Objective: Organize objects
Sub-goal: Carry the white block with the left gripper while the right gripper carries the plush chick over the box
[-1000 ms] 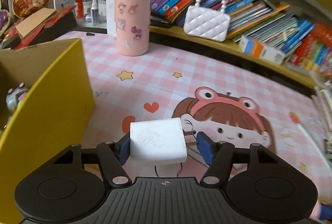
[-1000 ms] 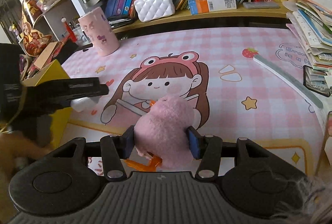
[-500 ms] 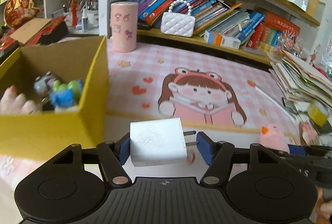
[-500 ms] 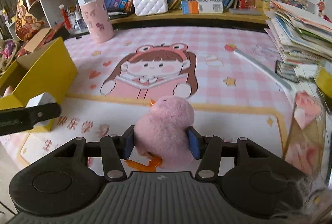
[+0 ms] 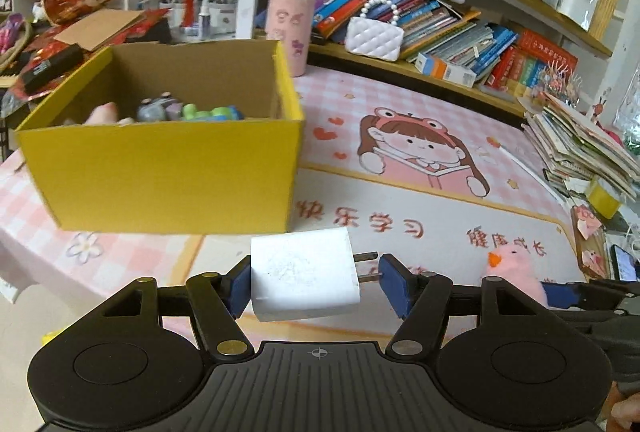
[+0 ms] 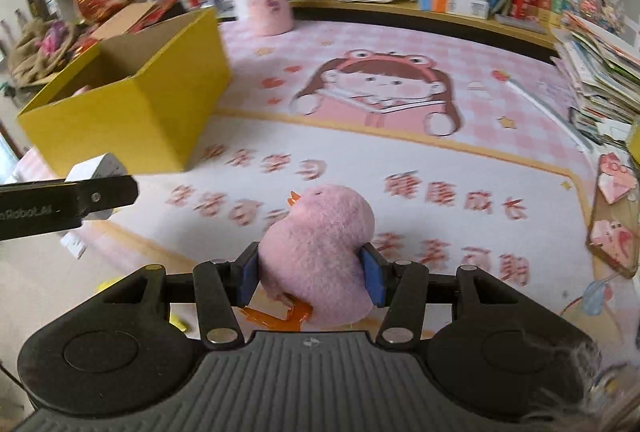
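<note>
My left gripper (image 5: pixel 316 282) is shut on a white plug charger (image 5: pixel 304 274), its prongs against the right pad, held in the air in front of the yellow cardboard box (image 5: pixel 168 176). The box holds several small toys (image 5: pixel 188 110). My right gripper (image 6: pixel 312 274) is shut on a pink plush chick (image 6: pixel 320 252) with orange beak and feet, above the front of the pink cartoon mat (image 6: pixel 400 136). The chick also shows in the left wrist view (image 5: pixel 516 276). The box stands to the left in the right wrist view (image 6: pixel 132 112), where the left gripper's finger (image 6: pixel 68 208) and charger (image 6: pixel 96 166) show.
A pink cylinder cup (image 5: pixel 290 32) and a white quilted purse (image 5: pixel 374 36) stand at the back by a bookshelf (image 5: pixel 460 32). A stack of books and papers (image 5: pixel 580 144) lies at the right. Clutter and cardboard (image 5: pixel 96 28) lie behind the box.
Both grippers have pulled back and up from the mat with their objects held. The yellow box has come into fuller view ahead of the left gripper, its inside visible.
</note>
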The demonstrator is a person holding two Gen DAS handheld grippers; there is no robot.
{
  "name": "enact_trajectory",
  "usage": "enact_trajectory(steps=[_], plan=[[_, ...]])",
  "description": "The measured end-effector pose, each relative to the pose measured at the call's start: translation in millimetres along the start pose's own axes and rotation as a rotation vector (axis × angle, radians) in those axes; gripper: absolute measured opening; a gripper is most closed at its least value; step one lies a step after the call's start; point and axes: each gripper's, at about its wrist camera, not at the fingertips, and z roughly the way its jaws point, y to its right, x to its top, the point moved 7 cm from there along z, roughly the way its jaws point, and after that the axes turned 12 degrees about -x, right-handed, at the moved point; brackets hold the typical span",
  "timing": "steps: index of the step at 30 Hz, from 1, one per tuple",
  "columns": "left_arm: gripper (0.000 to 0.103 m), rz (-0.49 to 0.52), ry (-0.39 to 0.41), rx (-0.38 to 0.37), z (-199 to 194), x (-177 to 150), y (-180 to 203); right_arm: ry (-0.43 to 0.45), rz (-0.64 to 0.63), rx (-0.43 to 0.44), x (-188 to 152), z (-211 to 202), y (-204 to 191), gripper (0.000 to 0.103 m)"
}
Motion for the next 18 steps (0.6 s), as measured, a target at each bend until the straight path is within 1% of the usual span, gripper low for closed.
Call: enact_trajectory(steps=[8, 18], plan=[[0.065, -0.031, 0.028, 0.048, -51.4, -20.4, -41.7, 0.004, -0.071, 0.074, -17.9, -22.7, -70.1, 0.049], [0.065, -0.066, 0.103, 0.124, -119.2, -38.5, -94.3, 0.051, -0.146, 0.143, -28.7, -49.7, -149.7, 0.049]])
